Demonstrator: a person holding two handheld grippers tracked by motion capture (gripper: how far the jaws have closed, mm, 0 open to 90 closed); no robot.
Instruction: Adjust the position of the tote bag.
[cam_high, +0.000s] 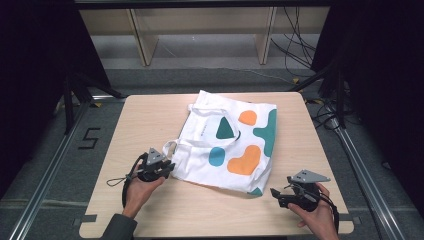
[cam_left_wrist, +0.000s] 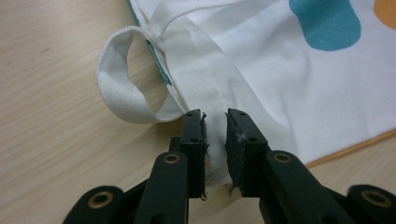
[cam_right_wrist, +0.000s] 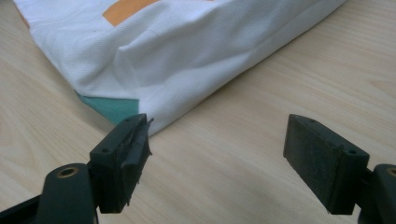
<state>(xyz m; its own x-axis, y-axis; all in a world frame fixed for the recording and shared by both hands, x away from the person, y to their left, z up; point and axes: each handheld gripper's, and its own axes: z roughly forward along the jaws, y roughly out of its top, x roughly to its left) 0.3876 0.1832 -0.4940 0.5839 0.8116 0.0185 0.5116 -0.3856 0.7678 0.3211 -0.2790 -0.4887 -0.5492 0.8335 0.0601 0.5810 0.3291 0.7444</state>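
Fabric of the tote bag (cam_high: 227, 145) sits pinched in our left gripper (cam_left_wrist: 215, 122) jaws; our right gripper (cam_right_wrist: 217, 140), jaws spread, hasn't yet taken its corner.

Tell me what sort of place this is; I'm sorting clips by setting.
Probably a lab recording booth: a bare wooden table ringed by black curtains, metal rails on the floor, loose cables behind, and a tote bag as the work piece.

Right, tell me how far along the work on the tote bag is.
Done: the white tote bag lies flat on the table. In hand: the left tongs have closed around a fold of cloth at the bag's corner beside a handle loop. Left: the right tongs stand wide open by the other near corner, gripping nothing, and the bag is not lifted.
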